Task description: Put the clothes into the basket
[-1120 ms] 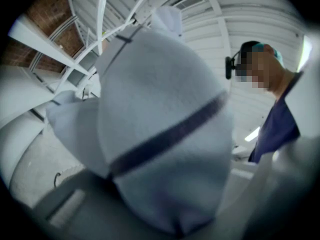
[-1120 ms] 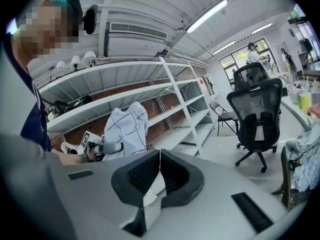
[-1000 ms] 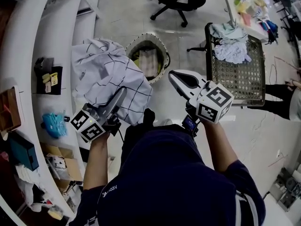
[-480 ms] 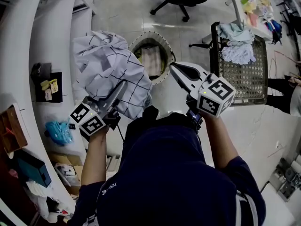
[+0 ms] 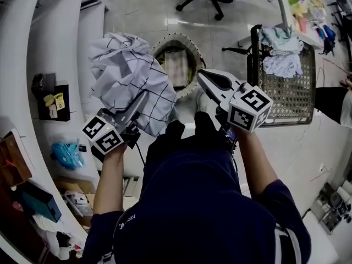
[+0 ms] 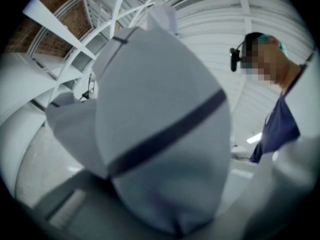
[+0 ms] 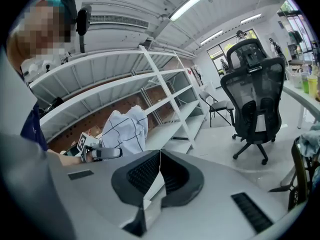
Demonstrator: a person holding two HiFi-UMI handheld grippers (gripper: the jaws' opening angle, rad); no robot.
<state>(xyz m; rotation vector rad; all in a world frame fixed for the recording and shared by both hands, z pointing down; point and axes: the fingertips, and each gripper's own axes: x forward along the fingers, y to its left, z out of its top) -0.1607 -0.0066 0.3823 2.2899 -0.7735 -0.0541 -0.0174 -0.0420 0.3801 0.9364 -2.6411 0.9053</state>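
Clenching a checked shirt [image 5: 127, 73] (bunched, lifted) in its fingers, the left gripper [image 5: 142, 101] hangs near the basket [image 5: 175, 37]; the right gripper [image 5: 204, 80] has its fingers pressed together, empty.

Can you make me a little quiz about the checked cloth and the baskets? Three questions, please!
1. True or false: the left gripper is shut on the checked cloth.
2. What does the right gripper hold? A) a sock B) nothing C) a towel
3. Fill in the blank: the round basket stands on the ____.
Key: 1 true; 2 B; 3 floor.
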